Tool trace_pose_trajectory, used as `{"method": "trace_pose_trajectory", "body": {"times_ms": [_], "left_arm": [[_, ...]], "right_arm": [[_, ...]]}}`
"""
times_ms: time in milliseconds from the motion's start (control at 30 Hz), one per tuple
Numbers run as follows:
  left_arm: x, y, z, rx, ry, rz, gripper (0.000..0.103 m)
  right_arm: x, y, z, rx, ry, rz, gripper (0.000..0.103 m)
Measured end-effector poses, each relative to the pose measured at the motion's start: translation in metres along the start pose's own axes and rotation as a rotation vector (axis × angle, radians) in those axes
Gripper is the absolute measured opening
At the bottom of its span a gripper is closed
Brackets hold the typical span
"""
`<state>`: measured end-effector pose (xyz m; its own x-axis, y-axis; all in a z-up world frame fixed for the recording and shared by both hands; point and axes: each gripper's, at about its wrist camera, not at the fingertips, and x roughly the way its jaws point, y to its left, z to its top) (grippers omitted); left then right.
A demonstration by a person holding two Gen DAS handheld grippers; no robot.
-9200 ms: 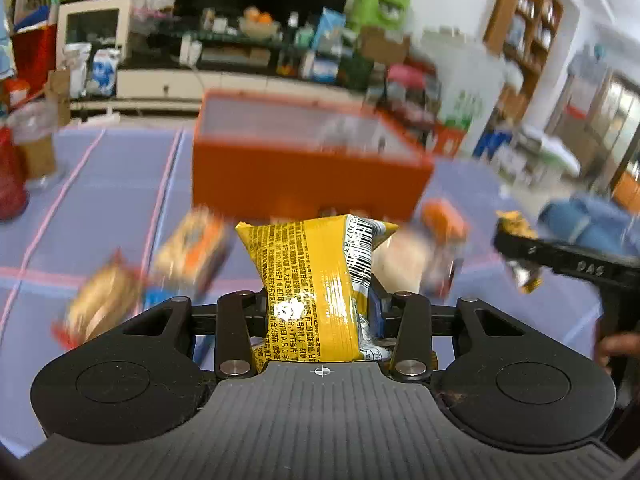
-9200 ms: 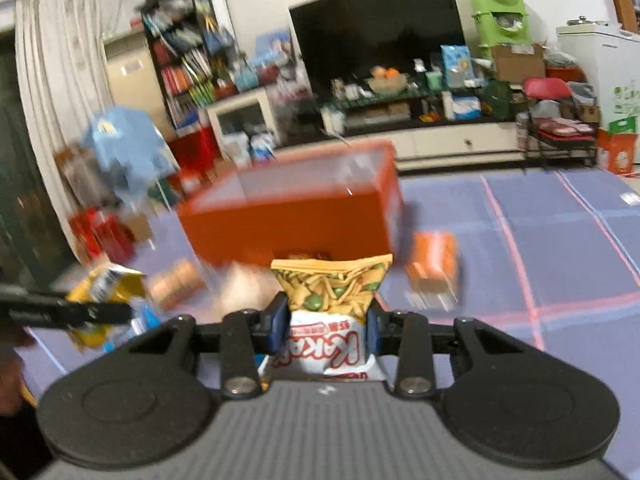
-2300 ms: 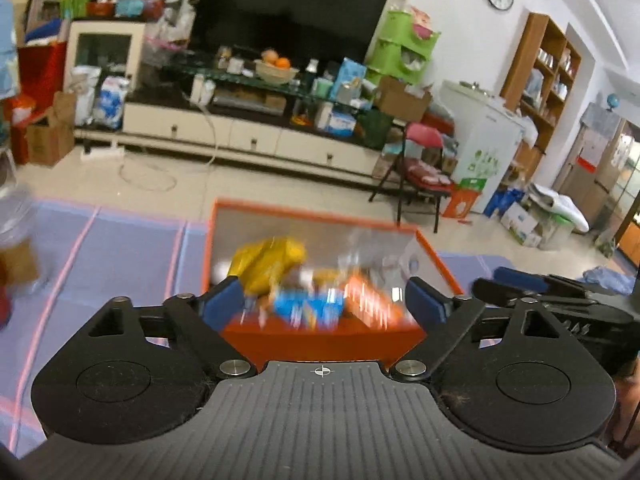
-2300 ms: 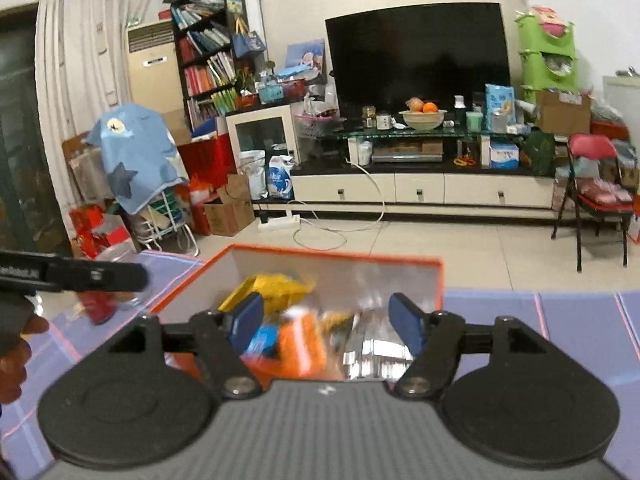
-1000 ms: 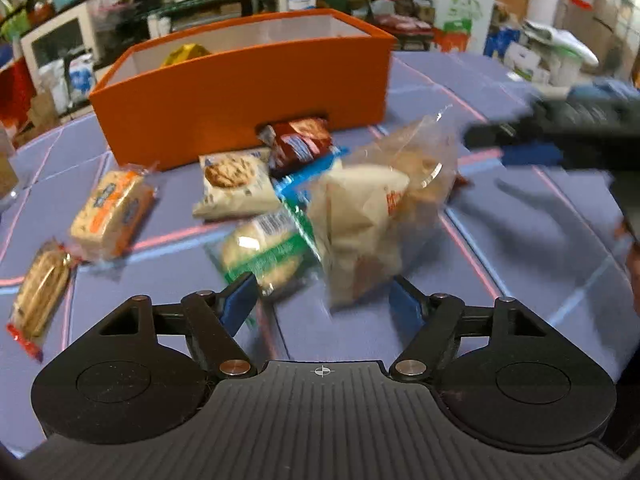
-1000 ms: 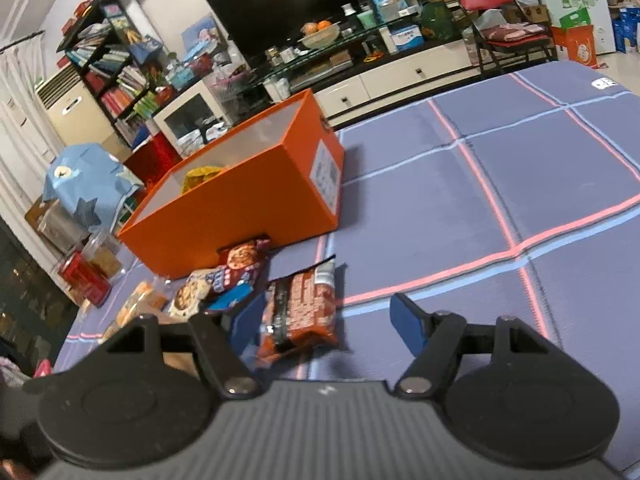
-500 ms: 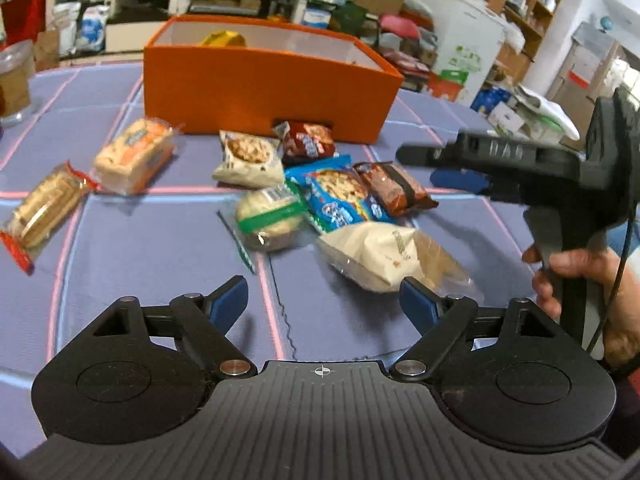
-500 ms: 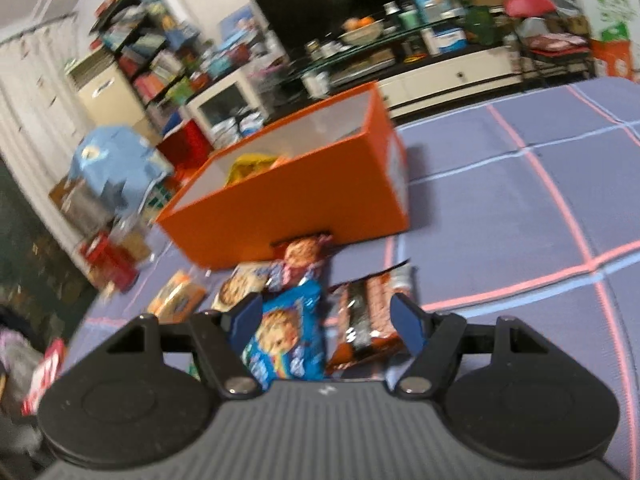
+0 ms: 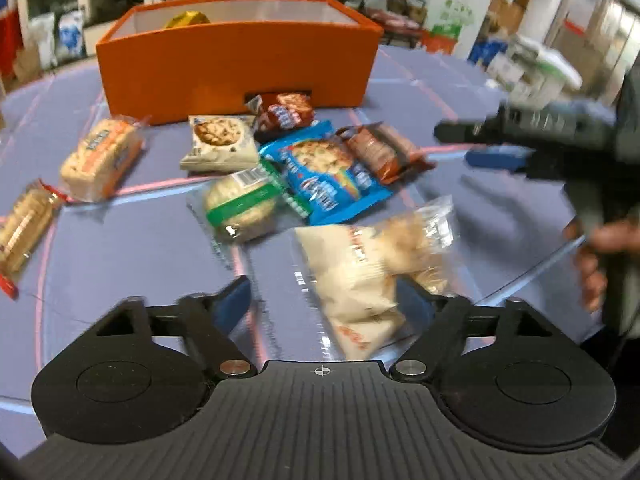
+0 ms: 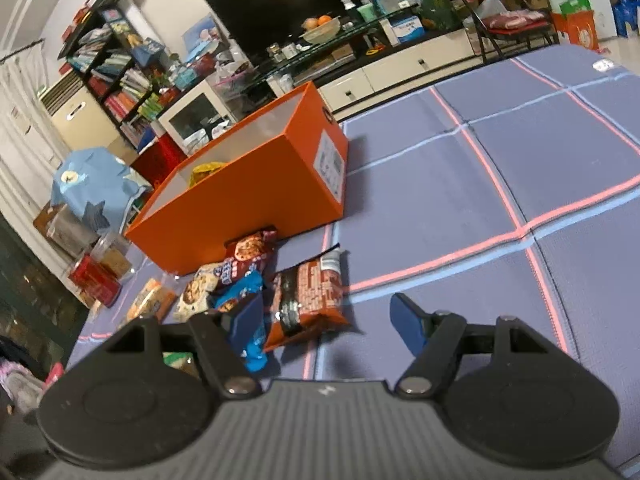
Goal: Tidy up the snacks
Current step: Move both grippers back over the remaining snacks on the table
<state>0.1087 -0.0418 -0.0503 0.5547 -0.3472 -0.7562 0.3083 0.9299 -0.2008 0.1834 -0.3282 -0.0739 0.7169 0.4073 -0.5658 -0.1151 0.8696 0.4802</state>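
Now, the clear bag (image 9: 372, 276) of pale snacks at lower centre of the left view is light, soft and crinkly — its contents likely crush, so pinch across its near end. Its long axis runs from lower centre up toward the right. Your left gripper (image 9: 324, 300) is closing with the bag between its jaws, the left pad not yet touching. The right gripper (image 10: 328, 320) hangs released near the brown pack (image 10: 308, 292). The box (image 9: 240, 56) waits at upper centre.
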Motion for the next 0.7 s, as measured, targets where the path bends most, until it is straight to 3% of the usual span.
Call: {"method": "trace_pose_trajectory", "body": {"times_ms": [100,333,433,567,700], "left_arm": [[-0.012,0.001,0.000,-0.009,-0.045,-0.007,0.050],[-0.006,-0.009,-0.007,-0.009,-0.025,-0.048,0.045],[0.007,-0.020,-0.006,-0.009,0.027,-0.122,0.043],[0.010,-0.050,-0.010,0.026,0.039,-0.233,0.043],[0.018,-0.088,-0.012,0.123,0.068,-0.339,0.044]], "right_arm": [[-0.002,0.001,-0.001,-0.030,-0.005,-0.001,0.073],[0.000,0.002,-0.004,-0.027,0.022,0.008,0.073],[-0.004,-0.004,-0.003,0.005,0.009,0.014,0.073],[-0.011,-0.012,0.000,0.032,-0.012,-0.001,0.073],[-0.020,-0.021,0.003,0.063,-0.038,-0.003,0.073]]}}
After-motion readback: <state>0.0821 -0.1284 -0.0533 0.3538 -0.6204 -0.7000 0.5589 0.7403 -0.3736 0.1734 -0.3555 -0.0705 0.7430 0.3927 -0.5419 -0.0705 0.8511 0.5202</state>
